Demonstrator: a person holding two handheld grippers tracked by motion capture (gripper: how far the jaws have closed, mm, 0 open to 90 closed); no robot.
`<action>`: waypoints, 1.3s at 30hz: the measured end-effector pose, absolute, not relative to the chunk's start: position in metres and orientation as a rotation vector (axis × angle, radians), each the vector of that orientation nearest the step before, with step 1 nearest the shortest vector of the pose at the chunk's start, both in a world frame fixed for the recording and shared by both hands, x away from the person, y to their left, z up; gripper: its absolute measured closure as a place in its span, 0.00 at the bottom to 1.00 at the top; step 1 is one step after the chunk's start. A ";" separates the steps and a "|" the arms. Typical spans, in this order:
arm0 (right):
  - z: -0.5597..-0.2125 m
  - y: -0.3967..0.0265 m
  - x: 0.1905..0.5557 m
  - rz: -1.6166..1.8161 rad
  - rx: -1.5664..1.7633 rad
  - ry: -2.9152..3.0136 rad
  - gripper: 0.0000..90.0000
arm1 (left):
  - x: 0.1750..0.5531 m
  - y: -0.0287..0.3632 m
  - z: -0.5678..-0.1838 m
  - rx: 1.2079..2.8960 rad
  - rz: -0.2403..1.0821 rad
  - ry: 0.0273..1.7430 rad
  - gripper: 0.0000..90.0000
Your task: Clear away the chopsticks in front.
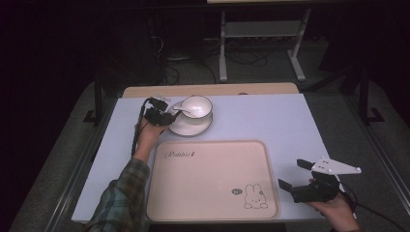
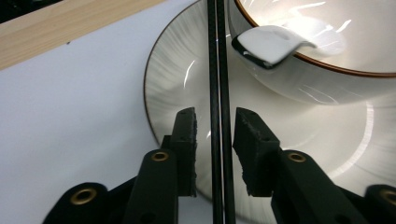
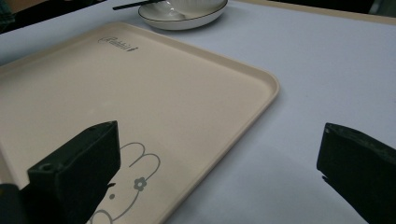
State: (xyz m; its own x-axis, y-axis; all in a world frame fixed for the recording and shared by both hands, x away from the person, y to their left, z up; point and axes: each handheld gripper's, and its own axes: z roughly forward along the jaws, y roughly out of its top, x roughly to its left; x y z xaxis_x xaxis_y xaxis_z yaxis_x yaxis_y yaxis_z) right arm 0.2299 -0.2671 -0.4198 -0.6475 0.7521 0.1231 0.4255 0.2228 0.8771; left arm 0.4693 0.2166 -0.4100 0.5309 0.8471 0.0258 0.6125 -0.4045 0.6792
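- Your left hand-held gripper [image 2: 215,133] sits over the white ribbed ceramic saucer [image 2: 173,70], jaws a narrow gap apart with the pair of thin black chopsticks [image 2: 217,56] running up between them; the pads look close to the sticks but not clearly pressing, so treat the grip as not yet made
- The chopsticks lie across the saucer's rim beside the white ceramic cup with a brown rim [image 2: 327,70], which holds a white ceramic spoon [image 2: 273,44]
- Close squarely on both sticks together, so neither slips out sideways, and keep the pads off the cup wall
- Lift straight up before swinging away, so the tips do not catch the spoon or drag the saucer across the pale blue worktop [image 1: 270,121]
- Your right hand-held gripper [image 1: 295,176] hangs wide open and empty just beside the right edge of the beige plastic tray with a rabbit drawing [image 1: 208,179]; keep it clear of the tray
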 end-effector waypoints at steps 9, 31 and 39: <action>-0.420 -0.265 0.230 1.398 1.092 2.181 0.00 | 0.434 0.249 -0.402 2.036 0.461 1.163 0.84; -0.422 -0.264 0.231 1.385 1.092 2.190 0.00 | 0.434 0.255 -0.418 2.012 0.426 1.165 0.87; -0.422 -0.264 0.231 1.385 1.098 2.191 0.00 | 0.437 0.255 -0.425 2.036 0.413 1.183 0.87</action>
